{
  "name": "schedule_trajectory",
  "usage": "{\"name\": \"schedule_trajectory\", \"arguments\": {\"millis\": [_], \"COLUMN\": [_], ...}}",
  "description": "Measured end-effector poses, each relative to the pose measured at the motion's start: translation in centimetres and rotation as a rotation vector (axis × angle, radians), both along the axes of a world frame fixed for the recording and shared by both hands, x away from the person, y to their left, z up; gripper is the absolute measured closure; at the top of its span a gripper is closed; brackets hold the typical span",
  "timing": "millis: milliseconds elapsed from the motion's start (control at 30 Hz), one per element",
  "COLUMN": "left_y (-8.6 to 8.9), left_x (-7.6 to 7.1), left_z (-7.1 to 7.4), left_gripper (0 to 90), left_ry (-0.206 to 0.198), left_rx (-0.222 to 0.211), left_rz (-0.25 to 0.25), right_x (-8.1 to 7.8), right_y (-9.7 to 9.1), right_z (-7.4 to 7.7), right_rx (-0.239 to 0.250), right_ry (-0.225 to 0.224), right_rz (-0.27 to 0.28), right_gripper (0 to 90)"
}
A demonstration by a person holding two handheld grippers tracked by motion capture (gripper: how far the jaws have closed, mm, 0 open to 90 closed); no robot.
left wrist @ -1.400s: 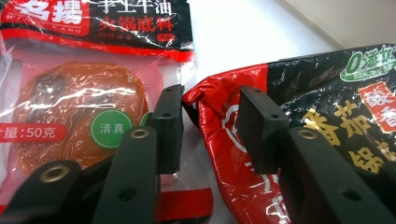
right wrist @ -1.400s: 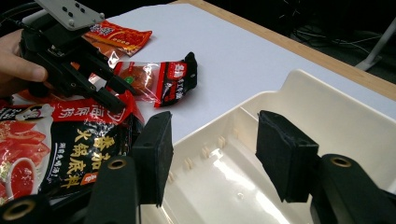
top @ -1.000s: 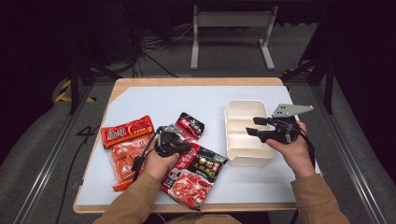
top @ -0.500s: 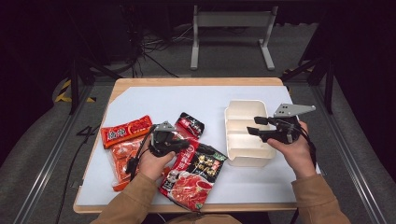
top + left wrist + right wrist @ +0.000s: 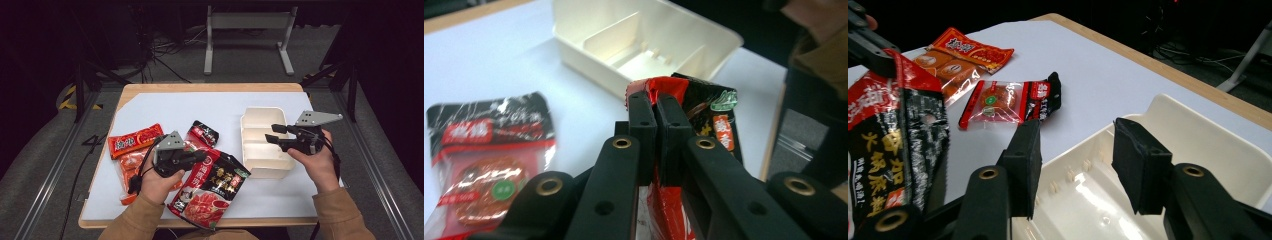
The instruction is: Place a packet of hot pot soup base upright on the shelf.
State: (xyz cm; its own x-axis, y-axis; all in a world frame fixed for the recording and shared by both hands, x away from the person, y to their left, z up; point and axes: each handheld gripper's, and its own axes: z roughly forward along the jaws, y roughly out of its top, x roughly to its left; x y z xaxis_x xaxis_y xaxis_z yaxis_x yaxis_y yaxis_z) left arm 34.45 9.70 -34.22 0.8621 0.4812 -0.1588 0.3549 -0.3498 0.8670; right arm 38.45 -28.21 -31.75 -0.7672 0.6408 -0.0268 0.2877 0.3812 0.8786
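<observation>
The white divided tray [image 5: 264, 150] is set at the table's right. A large red-and-black packet [image 5: 212, 186], beside it, is pinched at its top edge by the left gripper [image 5: 655, 107]. Over the tray, the right gripper [image 5: 1075, 167] is held with jaws parted, just closing, nothing between.

Big sauce pouch [image 5: 704, 115] — lower part behind jaws

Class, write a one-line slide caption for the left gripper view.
Left gripper clamps the large red-and-black pouch by its top edge, facing the white divided tray.
</observation>
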Motion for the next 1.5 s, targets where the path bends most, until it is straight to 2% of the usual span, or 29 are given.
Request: {"name": "schedule_trajectory", "arguments": {"millis": [233,333,500,700,833,1067,1133,1233,1500], "left_y": [-0.1,-0.1,0.0,0.4,0.8,1.6,2.0,2.3,2.7], "left_x": [-2.4,-3.1,-3.6,-3.2,-2.7,-2.2,-1.9,-1.7,-0.8], "left_z": [2.6,3.3,3.9,4.1,4.3,4.4,4.5,4.5,4.8], "left_gripper": [87.7,87.7,87.8,87.8,88.0,88.0,88.0,87.9,87.9], "left_ry": [-0.114,-0.147,-0.176,-0.196,-0.205,-0.225,-0.235,-0.253,-0.269], "left_rx": [-0.008,-0.011,-0.030,-0.072,-0.103,-0.146,-0.171,-0.196,-0.210], "left_rz": [-0.058,-0.076,-0.082,-0.042,-0.005,0.044,0.067,0.090,0.106], "right_x": [-0.3,-0.3,-0.6,-0.8,-1.0,-1.7,-1.9,-2.1,-2.0], "right_y": [0.4,0.5,0.6,0.8,0.9,1.4,1.7,2.1,2.7], "right_z": [0.3,0.3,0.5,0.8,1.1,1.8,2.0,2.2,2.0], "right_rx": [0.004,0.005,0.026,0.052,0.093,0.122,0.131,0.129,0.113], "right_ry": [-0.007,-0.006,-0.008,-0.014,-0.016,-0.034,-0.038,-0.044,-0.040], "right_rz": [0.024,0.026,0.044,0.071,0.093,0.140,0.153,0.164,0.171], "right_gripper": [55.7,55.9,56.2,56.2,55.6,51.3,49.8,48.3,43.7]}}
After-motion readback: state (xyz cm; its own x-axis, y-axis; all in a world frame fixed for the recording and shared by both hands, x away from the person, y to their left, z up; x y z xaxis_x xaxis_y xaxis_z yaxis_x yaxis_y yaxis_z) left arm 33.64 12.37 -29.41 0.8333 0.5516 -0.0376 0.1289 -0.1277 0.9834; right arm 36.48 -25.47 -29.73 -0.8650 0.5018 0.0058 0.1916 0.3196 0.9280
